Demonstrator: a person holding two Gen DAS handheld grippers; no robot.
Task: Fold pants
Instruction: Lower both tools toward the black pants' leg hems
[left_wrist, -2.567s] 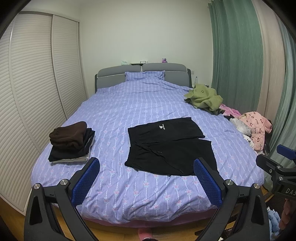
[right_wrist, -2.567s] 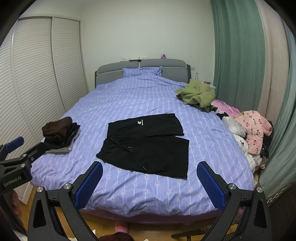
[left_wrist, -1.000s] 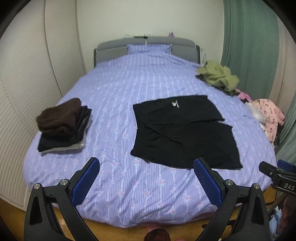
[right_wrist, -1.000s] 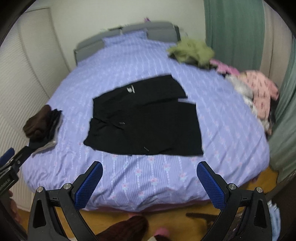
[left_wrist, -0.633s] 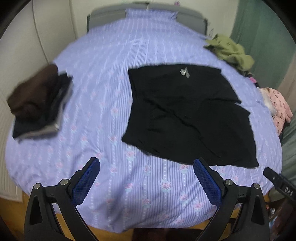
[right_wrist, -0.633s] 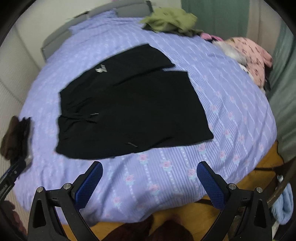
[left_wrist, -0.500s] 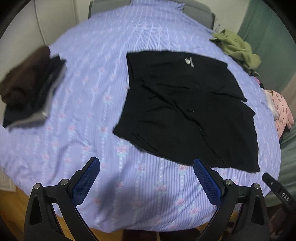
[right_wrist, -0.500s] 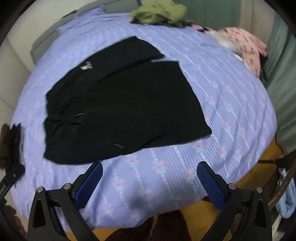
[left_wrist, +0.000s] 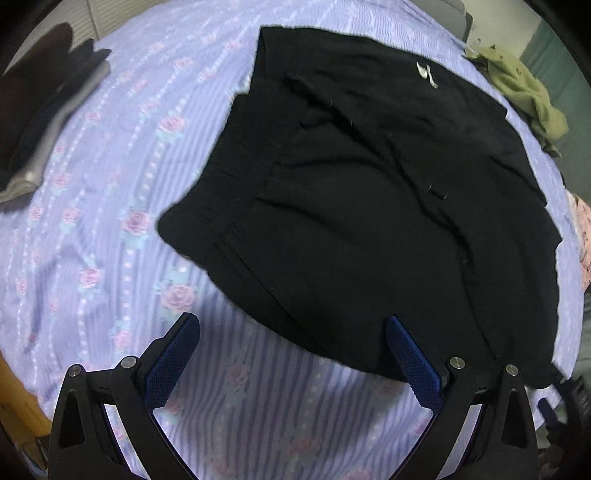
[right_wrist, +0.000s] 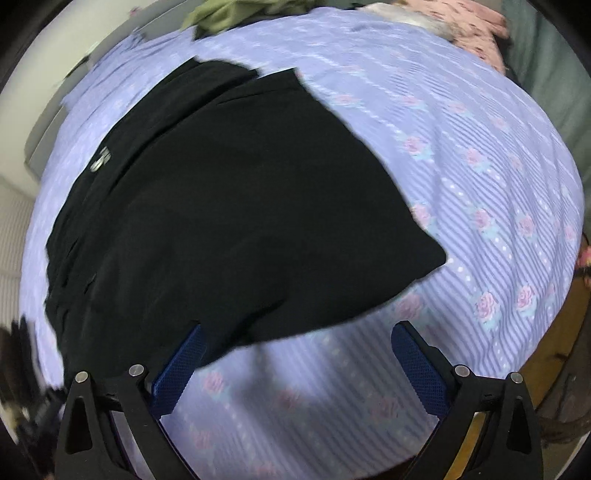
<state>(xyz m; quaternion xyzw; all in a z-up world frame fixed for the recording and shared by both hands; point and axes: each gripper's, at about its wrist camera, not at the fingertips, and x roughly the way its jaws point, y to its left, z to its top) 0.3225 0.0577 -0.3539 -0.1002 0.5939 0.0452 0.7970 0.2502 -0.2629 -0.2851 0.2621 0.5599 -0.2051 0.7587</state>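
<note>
Both claws, left (left_wrist: 291, 350) and right (right_wrist: 299, 354), have dropped close over the black shorts (left_wrist: 369, 206), jaws apart, empty; near-edge grasp looks imminent.

No wording can be read anywhere. The black pants (left_wrist: 369, 192) carry a small white logo mark (left_wrist: 426, 74) near their far edge, but it is too small and blurred to make out as letters in either wrist view.

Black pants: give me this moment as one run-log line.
black pants flat on bed, unfolded | left tool open, near edge | right tool open, near edge
</note>
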